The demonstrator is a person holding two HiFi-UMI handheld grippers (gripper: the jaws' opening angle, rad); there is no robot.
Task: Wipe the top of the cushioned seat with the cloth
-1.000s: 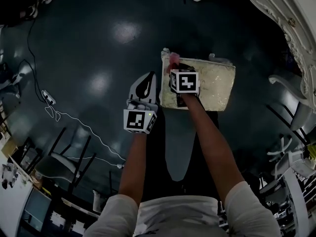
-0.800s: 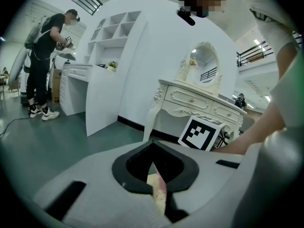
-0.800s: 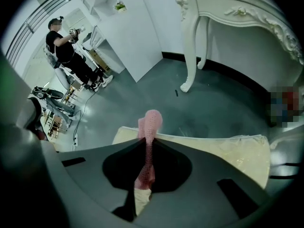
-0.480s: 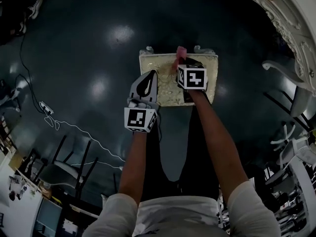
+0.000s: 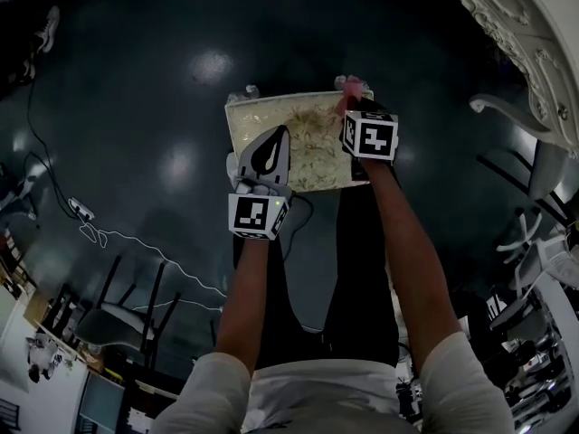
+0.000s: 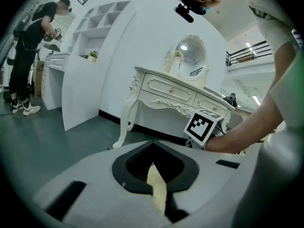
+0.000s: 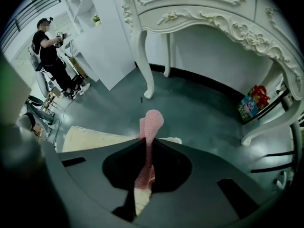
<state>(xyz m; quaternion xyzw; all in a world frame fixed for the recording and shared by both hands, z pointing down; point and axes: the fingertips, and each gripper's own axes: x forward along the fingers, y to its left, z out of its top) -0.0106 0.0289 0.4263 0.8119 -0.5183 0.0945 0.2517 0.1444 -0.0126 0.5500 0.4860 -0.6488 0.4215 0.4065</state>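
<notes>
The cream cushioned seat (image 5: 289, 138) stands on the dark floor in front of me. My right gripper (image 5: 355, 105) is shut on a pink cloth (image 5: 346, 90) and holds it at the seat's far right corner. In the right gripper view the cloth (image 7: 151, 125) sticks up between the closed jaws of that gripper (image 7: 148, 144), with the seat (image 7: 92, 139) below to the left. My left gripper (image 5: 271, 143) hovers over the seat's near left part, shut and holding nothing. In the left gripper view a sliver of the seat (image 6: 156, 191) shows under the left gripper (image 6: 153, 146).
An ornate white dressing table (image 5: 511, 21) (image 7: 213, 18) stands just past the seat on the right. Chairs (image 5: 534, 161) are at the right and a white cable (image 5: 136, 242) trails on the floor at the left. A person (image 7: 52, 56) stands far off by white shelves (image 6: 95, 51).
My right gripper has swept the pink cloth along the seat's far edge from the left corner to the right corner. The left gripper, earlier beside the seat's left edge, is now over it.
</notes>
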